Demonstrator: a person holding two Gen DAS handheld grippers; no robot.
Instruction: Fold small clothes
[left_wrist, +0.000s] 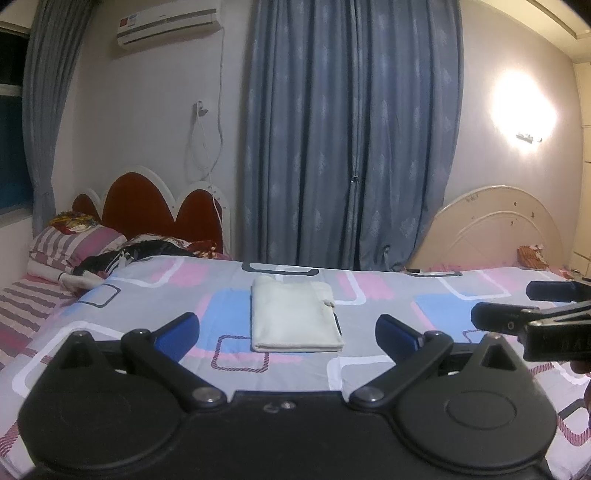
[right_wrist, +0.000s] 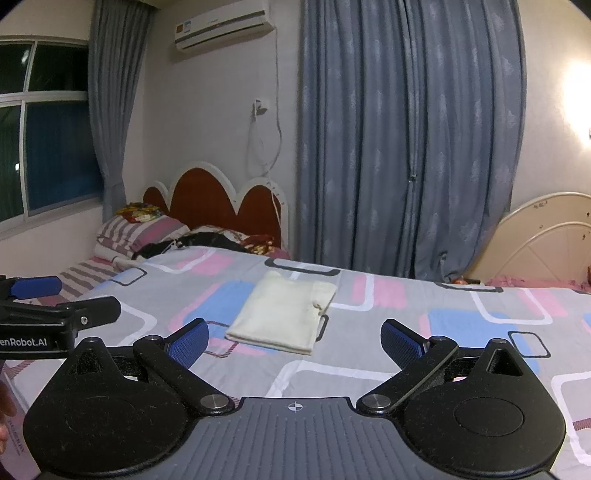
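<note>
Folded cream cloth (left_wrist: 295, 314) flat on bedspread (left_wrist: 388, 295). Left gripper (left_wrist: 288, 328), right gripper (right_wrist: 293, 338) both spread, empty. Left gripper body reads "enRobot.AI".

Right gripper (left_wrist: 517, 306) cut off by the right edge of the left wrist view, only finger ends showing. Left gripper (right_wrist: 74, 299) cropped by the left edge of the right wrist view, its printed label (right_wrist: 24, 342) losing the first letters. Wall lamp (left_wrist: 522, 99) blown out to glare. Air conditioner (right_wrist: 221, 27) sticker too small to read. Dark heap (left_wrist: 136, 254) near the pillows, perhaps clothing, unclear.
</note>
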